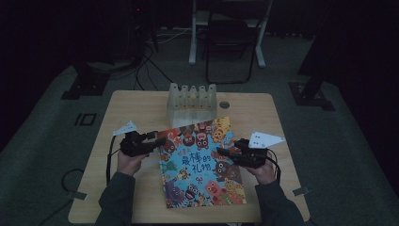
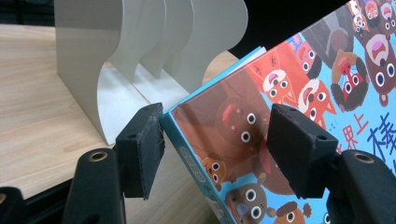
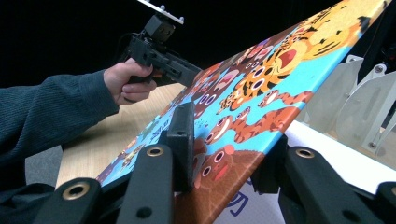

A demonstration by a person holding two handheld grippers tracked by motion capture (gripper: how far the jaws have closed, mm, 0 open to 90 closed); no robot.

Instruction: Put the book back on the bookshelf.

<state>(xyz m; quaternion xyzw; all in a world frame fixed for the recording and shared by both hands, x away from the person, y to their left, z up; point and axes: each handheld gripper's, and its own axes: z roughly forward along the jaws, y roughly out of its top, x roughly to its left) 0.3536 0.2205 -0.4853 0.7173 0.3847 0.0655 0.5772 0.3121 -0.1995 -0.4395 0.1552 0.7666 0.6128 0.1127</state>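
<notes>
My right tongs (image 3: 224,154) are clamped on the picture book (image 1: 202,162) at its edge, lifting that side off the table (image 1: 141,101). Left tongs (image 2: 215,154) sit apart around the opposite corner, pads not pressing yet. Glossy hardcover, stiff, probably slippery, so I'd pinch deep on both edges. The white slotted rack (image 1: 192,106) waits just above it mid-frame.

Dim room, grey floor (image 1: 47,155), folding chair (image 1: 229,42) (behind wooden table (image 1: 136,101)).
</notes>
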